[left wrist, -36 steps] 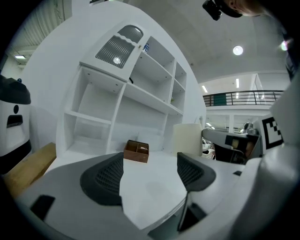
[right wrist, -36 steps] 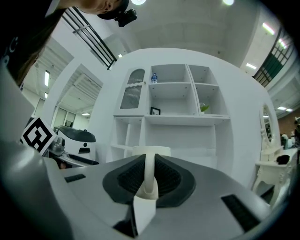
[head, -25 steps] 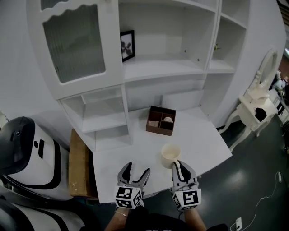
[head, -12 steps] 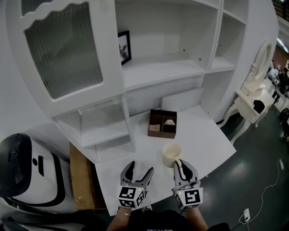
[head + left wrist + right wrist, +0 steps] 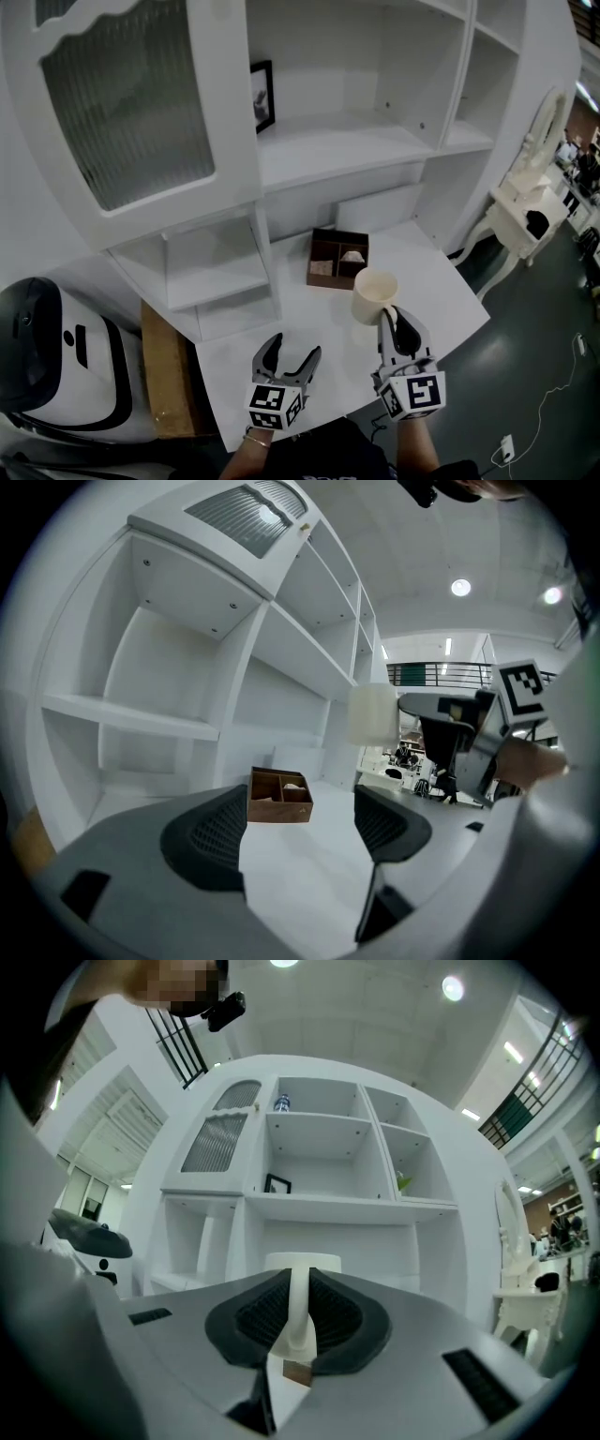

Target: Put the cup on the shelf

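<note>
White shelf (image 5: 328,150) ahead | cup (image 5: 373,295) pinched by handle in right gripper (image 5: 392,319) | left gripper (image 5: 291,356) spread, empty | risk: pivot on thin handle, strike on shelf edge

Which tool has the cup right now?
The right tool: its jaws are shut on the handle of the cup. The left tool stands open with nothing between its jaws.
</note>
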`<act>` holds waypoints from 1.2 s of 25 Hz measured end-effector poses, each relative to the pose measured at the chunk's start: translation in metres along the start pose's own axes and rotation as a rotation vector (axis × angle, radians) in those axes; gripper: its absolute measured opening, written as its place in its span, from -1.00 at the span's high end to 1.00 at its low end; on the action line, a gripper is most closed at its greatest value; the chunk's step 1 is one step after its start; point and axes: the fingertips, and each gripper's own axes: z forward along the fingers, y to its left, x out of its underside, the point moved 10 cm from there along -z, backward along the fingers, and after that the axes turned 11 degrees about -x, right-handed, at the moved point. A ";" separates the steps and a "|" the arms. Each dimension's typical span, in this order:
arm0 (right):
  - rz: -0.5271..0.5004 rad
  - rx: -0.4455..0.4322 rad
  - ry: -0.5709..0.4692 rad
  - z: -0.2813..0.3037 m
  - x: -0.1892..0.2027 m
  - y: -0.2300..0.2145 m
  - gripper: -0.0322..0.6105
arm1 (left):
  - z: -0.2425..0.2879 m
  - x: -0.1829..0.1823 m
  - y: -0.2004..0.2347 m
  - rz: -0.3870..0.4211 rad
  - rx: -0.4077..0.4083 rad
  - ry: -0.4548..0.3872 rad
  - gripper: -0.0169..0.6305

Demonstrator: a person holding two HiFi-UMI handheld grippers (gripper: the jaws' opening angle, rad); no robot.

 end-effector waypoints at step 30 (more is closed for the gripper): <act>-0.147 -0.049 -0.302 0.110 -0.187 -0.140 0.72 | 0.055 -0.029 -0.013 -0.016 -0.069 -0.018 -0.11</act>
